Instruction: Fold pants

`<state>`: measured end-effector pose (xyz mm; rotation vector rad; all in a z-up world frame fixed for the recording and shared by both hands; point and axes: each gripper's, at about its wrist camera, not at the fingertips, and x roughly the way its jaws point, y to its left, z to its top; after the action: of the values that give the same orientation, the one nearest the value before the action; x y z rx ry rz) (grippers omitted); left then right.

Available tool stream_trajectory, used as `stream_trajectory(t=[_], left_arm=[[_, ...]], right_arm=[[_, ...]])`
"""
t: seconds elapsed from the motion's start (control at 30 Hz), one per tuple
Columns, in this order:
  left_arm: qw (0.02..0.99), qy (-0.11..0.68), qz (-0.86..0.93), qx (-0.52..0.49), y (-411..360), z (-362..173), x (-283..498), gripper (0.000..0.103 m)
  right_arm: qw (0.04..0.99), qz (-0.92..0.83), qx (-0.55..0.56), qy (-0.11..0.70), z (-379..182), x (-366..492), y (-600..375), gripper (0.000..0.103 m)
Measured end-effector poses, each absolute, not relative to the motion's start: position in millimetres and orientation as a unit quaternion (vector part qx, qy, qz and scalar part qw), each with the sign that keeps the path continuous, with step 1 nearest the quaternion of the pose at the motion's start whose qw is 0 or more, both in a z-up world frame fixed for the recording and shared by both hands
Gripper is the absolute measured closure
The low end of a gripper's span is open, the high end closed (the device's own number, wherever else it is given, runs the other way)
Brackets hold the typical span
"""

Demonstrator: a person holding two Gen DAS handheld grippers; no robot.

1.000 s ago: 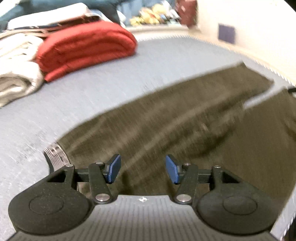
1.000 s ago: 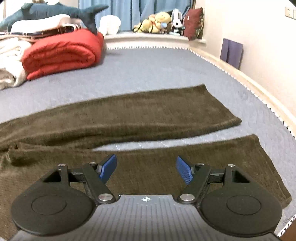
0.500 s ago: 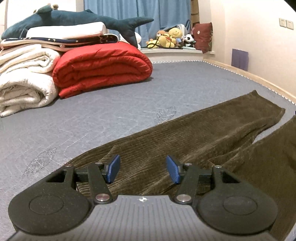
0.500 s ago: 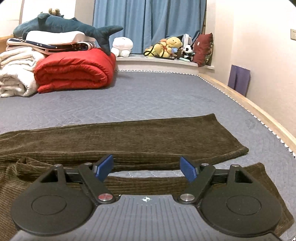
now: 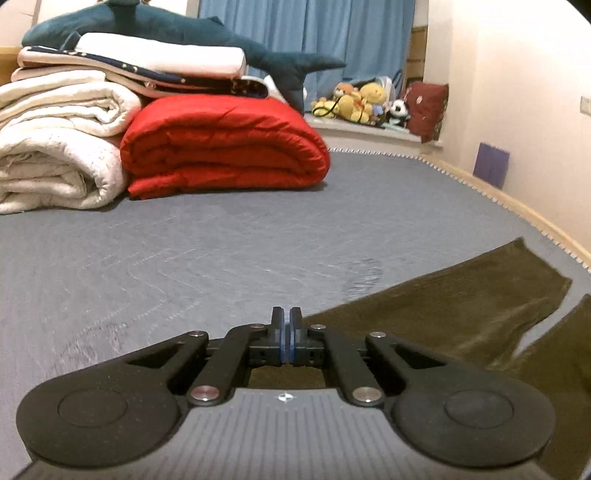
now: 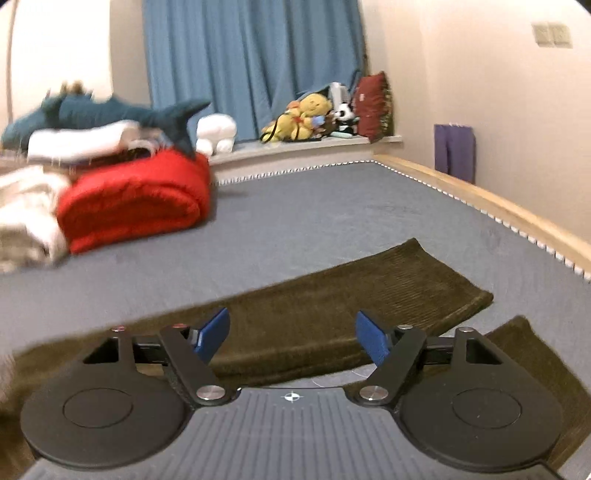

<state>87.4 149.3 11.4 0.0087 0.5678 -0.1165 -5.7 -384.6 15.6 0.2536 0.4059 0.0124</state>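
Note:
Dark olive corduroy pants [image 6: 351, 291] lie flat on the grey mattress [image 6: 332, 214], the two legs running to the right with a narrow gap between them. My right gripper [image 6: 293, 325] hovers over the near edge of the far leg. Its jaws are closing but still wide apart, and the blue pads press on nothing. In the left wrist view the pants [image 5: 443, 314] stretch from under the tool toward the right edge. My left gripper [image 5: 287, 321] is shut, pads together, and no cloth shows between them; olive cloth shows just beneath the fingers.
A folded red quilt [image 5: 221, 144] and rolled white blankets [image 5: 55, 147] are piled at the far left, topped by a blue shark plush [image 5: 184, 29]. Soft toys [image 5: 362, 103] sit on the window sill. A wooden bed edge [image 5: 535, 214] runs along the right wall.
The left jaws have snapped shut, and that gripper has risen and swung left, so more bare mattress shows ahead. The right gripper has lifted and tilted up, with its jaws slightly narrower.

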Motion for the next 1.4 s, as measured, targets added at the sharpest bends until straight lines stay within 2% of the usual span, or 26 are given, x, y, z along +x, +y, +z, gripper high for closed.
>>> stream_trajectory(t=[0.17, 0.27, 0.33, 0.37, 0.43, 0.57, 0.63, 0.67, 0.7, 0.73, 0.8, 1.0, 1.13, 1.23, 1.27, 1.4], left_arm=[[0.947, 0.315, -0.053, 0.043, 166.0, -28.5, 142.1, 0.096], [0.935, 0.346, -0.052, 0.06, 175.3, -58.0, 170.0, 0.084], [0.928, 0.362, -0.066, 0.054, 182.3, -71.7, 183.6, 0.068], [0.925, 0.368, -0.076, 0.052, 184.4, -76.8, 188.4, 0.065], [0.917, 0.382, -0.107, 0.049, 185.8, -86.5, 195.6, 0.051], [0.908, 0.396, -0.126, 0.055, 185.7, -97.4, 204.4, 0.049], [0.907, 0.397, -0.133, 0.055, 185.8, -96.6, 207.9, 0.051], [0.907, 0.394, -0.137, 0.063, 184.7, -96.1, 207.6, 0.055], [0.906, 0.39, -0.148, 0.07, 182.9, -95.3, 204.8, 0.071], [0.905, 0.388, -0.157, 0.08, 179.1, -94.1, 201.2, 0.081], [0.904, 0.377, -0.156, 0.124, 166.6, -89.6, 190.0, 0.091], [0.917, 0.314, -0.16, 0.185, 136.1, -38.0, 130.0, 0.094], [0.928, 0.256, -0.192, 0.191, 111.5, 8.8, 50.1, 0.094], [0.927, 0.227, -0.229, 0.193, 90.3, 25.0, -22.3, 0.095], [0.923, 0.224, -0.24, 0.201, 80.1, 22.9, -43.0, 0.095], [0.897, 0.253, -0.283, 0.226, 61.1, -2.1, -120.4, 0.099]], right_arm=[[0.97, 0.014, 0.139, 0.201, 21.1, -10.3, -398.9, 0.035], [0.969, 0.016, 0.132, 0.207, 20.1, -12.1, -403.0, 0.035], [0.969, 0.021, 0.127, 0.211, 19.5, -14.3, -404.9, 0.035], [0.969, 0.021, 0.123, 0.212, 19.3, -15.5, -405.7, 0.035], [0.97, 0.019, 0.115, 0.216, 18.9, -18.4, -406.6, 0.035], [0.969, 0.008, 0.109, 0.222, 19.5, -26.7, -411.6, 0.035], [0.969, 0.002, 0.11, 0.222, 20.8, -32.6, -414.4, 0.035], [0.969, -0.002, 0.109, 0.223, 20.7, -35.6, -415.1, 0.035], [0.969, -0.008, 0.108, 0.224, 20.3, -39.3, -415.9, 0.035], [0.969, -0.012, 0.106, 0.225, 20.1, -42.4, -416.5, 0.035], [0.968, -0.021, 0.104, 0.227, 19.4, -48.3, -418.3, 0.035], [0.966, -0.039, 0.124, 0.225, 25.1, -49.9, -422.5, 0.035], [0.962, -0.046, 0.146, 0.226, 20.0, -40.9, -418.0, 0.035], [0.954, -0.044, 0.181, 0.235, 10.4, -29.4, -419.3, 0.035], [0.95, -0.045, 0.195, 0.239, 5.8, -24.5, -420.4, 0.036], [0.93, -0.053, 0.246, 0.268, -14.5, -5.2, -427.6, 0.054]])
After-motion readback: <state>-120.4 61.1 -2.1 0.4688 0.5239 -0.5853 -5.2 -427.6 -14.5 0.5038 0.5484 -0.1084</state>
